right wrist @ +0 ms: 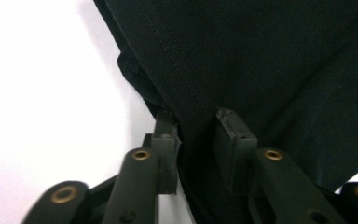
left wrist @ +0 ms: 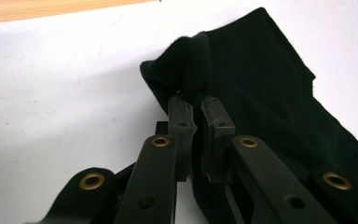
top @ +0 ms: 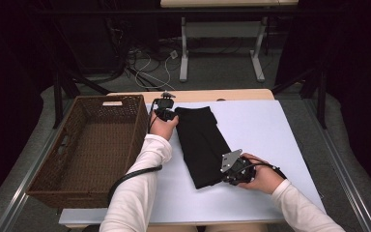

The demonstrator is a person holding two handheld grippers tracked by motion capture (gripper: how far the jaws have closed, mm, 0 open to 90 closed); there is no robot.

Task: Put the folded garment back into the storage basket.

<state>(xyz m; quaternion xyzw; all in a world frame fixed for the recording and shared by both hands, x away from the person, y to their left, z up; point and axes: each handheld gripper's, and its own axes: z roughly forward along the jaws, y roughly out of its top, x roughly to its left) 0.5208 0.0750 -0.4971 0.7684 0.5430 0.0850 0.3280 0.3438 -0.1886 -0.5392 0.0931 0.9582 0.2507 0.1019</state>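
A folded black garment [top: 202, 145] lies on the white tabletop [top: 270, 130], running from near its far edge toward the near edge, just right of a brown wicker basket [top: 92, 150] at the tabletop's left side. The left tongs [top: 165, 115] grip the garment's far left corner, jaws nearly closed on a raised fold of cloth [left wrist: 191, 70], as the left gripper view shows. The right tongs [top: 229, 175] meet the garment's near right corner; in the right gripper view the jaws stand slightly apart with dark fabric [right wrist: 261, 60] pinched between them.
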